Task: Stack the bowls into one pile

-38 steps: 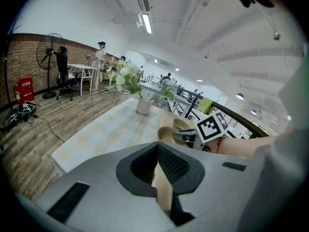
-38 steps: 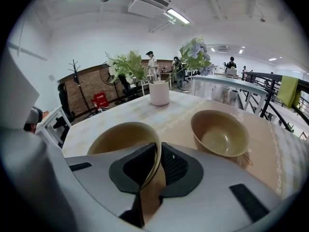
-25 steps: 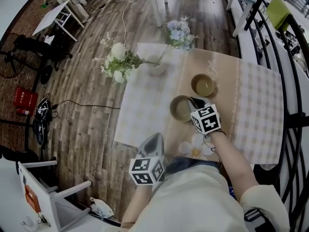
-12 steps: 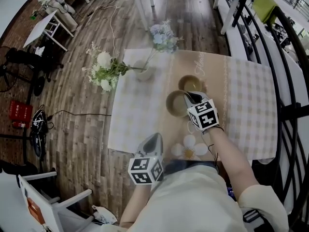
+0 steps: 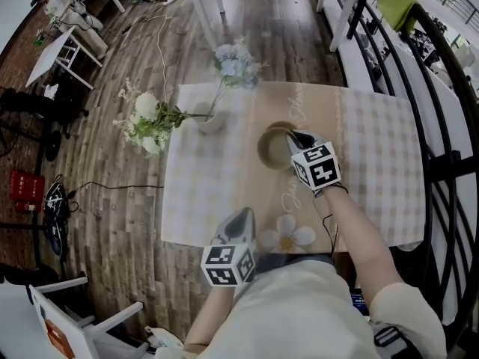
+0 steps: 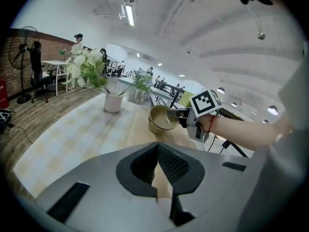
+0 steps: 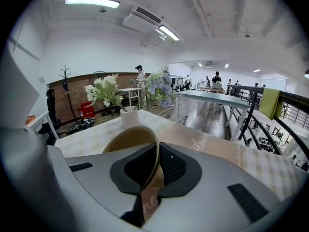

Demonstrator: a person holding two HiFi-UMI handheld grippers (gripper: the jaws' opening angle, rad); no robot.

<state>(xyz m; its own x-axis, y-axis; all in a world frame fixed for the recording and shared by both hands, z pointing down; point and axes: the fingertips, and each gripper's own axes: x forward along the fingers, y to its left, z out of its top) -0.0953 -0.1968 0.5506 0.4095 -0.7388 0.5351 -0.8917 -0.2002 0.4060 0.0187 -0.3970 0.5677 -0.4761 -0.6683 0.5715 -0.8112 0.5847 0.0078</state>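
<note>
- The right gripper (image 5: pixel 296 140) is clamped on the rim of the upper bowl (image 5: pixel 274 146) — in the right gripper view the thin rim runs between its nearly closed jaws.
- In the left gripper view that bowl sits over the lower bowl (image 6: pixel 153 128) on the table (image 5: pixel 374 148), their rims close together. Whether it is fully seated I cannot tell.
- The left gripper (image 5: pixel 239 219) hangs by the table's near edge, well apart from the bowls, its jaws together on nothing.
- Step in hand, as I read it: the nesting itself — close to done.
- The next move calls for settling the bowl level and centred, then opening the jaws and drawing them off the rim without tipping the pile.
</note>
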